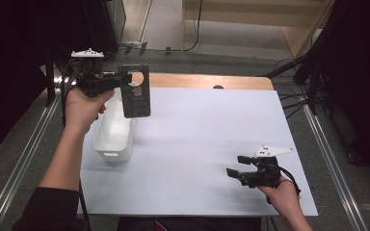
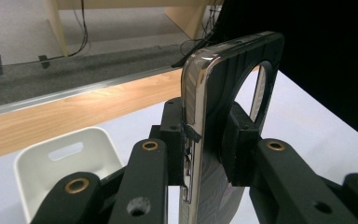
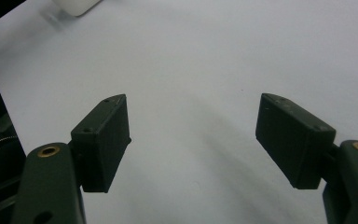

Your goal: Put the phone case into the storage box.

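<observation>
Phone case [image 1: 136,94], dark with a large round camera cutout, hangs in the upper left of the high view, above the far end of the white bin [image 1: 113,137]. The left gripper [image 1: 120,82] has its jaws closed on the case's long edge. Its long axis runs near vertical, cutout end uppermost, one broad face toward the camera. The likely trouble: with only one edge pinched, the case could pivot or slip free if swung. The right gripper [image 1: 235,166] sits lower right over the table [image 1: 197,139], jaws wide apart, holding nothing.
</observation>
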The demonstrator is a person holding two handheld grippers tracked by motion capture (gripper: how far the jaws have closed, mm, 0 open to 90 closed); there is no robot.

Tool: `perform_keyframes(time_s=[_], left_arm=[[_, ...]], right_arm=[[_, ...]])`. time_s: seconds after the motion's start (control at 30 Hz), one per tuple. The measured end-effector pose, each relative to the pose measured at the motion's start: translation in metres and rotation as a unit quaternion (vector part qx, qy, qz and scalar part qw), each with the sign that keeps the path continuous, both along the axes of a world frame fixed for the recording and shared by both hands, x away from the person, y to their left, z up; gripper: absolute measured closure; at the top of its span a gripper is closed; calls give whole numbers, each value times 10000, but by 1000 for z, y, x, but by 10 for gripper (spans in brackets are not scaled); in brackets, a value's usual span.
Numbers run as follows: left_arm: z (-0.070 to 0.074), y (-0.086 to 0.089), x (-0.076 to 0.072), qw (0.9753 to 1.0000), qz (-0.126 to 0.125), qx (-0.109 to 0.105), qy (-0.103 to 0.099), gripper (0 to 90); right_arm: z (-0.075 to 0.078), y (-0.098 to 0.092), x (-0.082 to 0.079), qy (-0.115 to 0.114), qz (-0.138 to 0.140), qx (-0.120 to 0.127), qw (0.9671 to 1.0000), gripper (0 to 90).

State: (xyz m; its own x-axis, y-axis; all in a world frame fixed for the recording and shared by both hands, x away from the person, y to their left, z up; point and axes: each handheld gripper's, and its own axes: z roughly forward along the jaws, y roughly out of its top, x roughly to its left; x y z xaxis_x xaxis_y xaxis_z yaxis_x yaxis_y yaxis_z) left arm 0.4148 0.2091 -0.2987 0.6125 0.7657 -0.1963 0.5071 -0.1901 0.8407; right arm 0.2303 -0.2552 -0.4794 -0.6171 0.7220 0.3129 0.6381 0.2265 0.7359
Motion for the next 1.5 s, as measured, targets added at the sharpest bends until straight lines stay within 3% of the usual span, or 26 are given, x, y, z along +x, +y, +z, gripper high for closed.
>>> perform_keyframes(time_s=[0.33, 0.8, 1.5], left_arm=[[5, 18, 6, 9996, 244, -9, -113, 729], [1, 35, 13, 9976, 612, 180, -251, 729], [-7, 43, 38, 9967, 760, 202, -219, 727]], right_arm=[[0, -1, 1, -7, -1, 2, 10000, 252], [0, -3, 0, -25, -66, 4, 10000, 252], [0, -1, -3, -4, -39, 2, 10000, 252]])
